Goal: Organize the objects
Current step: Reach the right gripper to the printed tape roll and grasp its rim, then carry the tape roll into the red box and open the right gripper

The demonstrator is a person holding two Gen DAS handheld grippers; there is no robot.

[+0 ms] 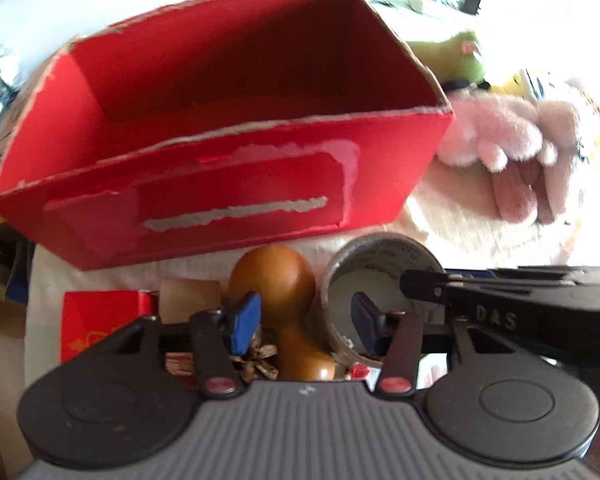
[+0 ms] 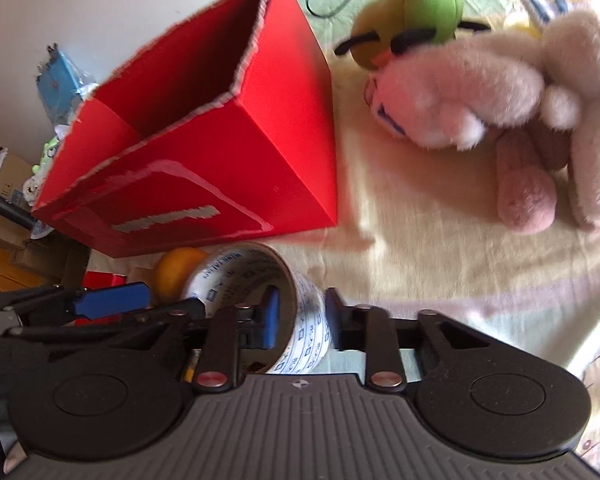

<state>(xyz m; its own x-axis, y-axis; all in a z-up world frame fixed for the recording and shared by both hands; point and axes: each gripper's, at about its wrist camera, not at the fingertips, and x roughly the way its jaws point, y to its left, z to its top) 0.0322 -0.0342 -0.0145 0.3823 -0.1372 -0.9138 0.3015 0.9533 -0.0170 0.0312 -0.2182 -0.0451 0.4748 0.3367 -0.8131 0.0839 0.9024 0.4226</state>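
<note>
A large open red cardboard box (image 1: 220, 184) (image 2: 220, 168) stands empty on a pale cloth. In front of it lie a brown pear-shaped wooden piece (image 1: 276, 280) (image 2: 176, 272) and a roll of printed tape (image 1: 380, 264) (image 2: 252, 268). My left gripper (image 1: 304, 320) is open. Its left blue pad is at the wooden piece's side and its right pad is inside the roll, clear of the wall. My right gripper (image 2: 302, 318) is shut on the tape roll's wall, one finger inside the ring and one outside. It reaches in from the right (image 1: 416, 284) in the left wrist view.
A pink-white plush toy (image 2: 480, 92) (image 1: 496, 136) and a green plush (image 2: 424, 4) lie to the right of the box. A small red carton (image 1: 100, 320) and a dried cone-like piece (image 1: 260, 360) sit near the left gripper. Clutter lines the far left edge.
</note>
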